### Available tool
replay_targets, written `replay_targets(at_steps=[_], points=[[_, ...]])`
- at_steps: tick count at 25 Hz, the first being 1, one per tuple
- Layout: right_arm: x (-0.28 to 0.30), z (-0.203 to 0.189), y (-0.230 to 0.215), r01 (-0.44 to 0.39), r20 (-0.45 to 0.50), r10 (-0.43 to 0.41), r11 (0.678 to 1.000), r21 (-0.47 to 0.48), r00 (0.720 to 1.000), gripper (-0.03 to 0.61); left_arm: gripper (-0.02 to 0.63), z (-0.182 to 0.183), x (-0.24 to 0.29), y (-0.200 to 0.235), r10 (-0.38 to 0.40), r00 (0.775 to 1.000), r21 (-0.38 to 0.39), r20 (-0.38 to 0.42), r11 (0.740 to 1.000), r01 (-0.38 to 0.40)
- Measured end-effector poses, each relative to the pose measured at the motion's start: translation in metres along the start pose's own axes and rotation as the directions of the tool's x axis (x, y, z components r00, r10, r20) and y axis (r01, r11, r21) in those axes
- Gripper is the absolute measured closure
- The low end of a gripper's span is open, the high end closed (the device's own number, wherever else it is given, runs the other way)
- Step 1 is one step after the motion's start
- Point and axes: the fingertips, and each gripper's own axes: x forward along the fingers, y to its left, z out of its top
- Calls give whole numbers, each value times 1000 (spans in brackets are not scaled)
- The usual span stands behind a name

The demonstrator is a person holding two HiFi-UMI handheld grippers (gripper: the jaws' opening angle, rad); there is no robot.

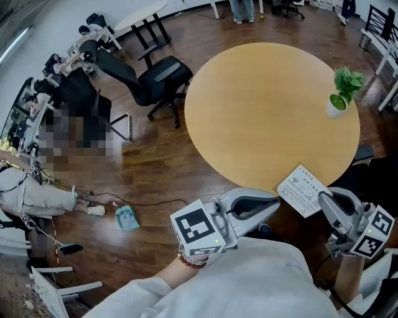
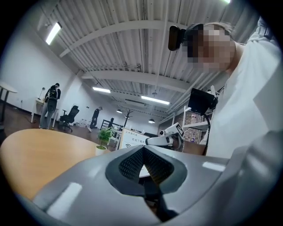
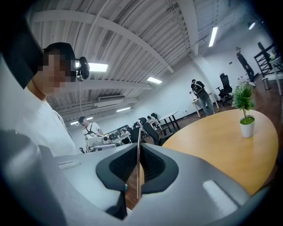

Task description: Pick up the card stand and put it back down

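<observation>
The card stand [image 1: 303, 189] is a thin white printed sheet over the near edge of the round wooden table [image 1: 261, 105]. My right gripper [image 1: 324, 199] is shut on its right side. In the right gripper view the card stand [image 3: 138, 145] shows edge-on, pinched between the ribbed pads [image 3: 152, 165]. I cannot tell whether it rests on the table. My left gripper [image 1: 272, 202] is shut and holds nothing, just left of the stand at the table's rim. From the left gripper view the card stand [image 2: 131, 139] stands upright with the right gripper [image 2: 162, 140] on it.
A small potted plant [image 1: 342, 93] stands at the table's right side. Office chairs [image 1: 149, 77] and a white table [image 1: 140, 15] stand on the wooden floor to the left, with cables and a small teal object [image 1: 127, 218] on the floor. People stand far off.
</observation>
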Motion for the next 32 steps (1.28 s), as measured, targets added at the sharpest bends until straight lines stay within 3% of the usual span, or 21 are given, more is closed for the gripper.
replay_targets(at_steps=[14, 25, 32], points=[[7, -4, -3, -32, 6, 32, 999, 18, 999, 557, 623, -19, 2, 3, 32, 999, 25, -34, 999, -31], [10, -4, 0, -49, -4, 49, 999, 13, 999, 557, 623, -14, 2, 8, 64, 997, 36, -46, 997, -62], [8, -7, -2, -43, -15, 44, 999, 13, 999, 557, 623, -12, 5, 2, 30, 999, 20, -18, 999, -29]])
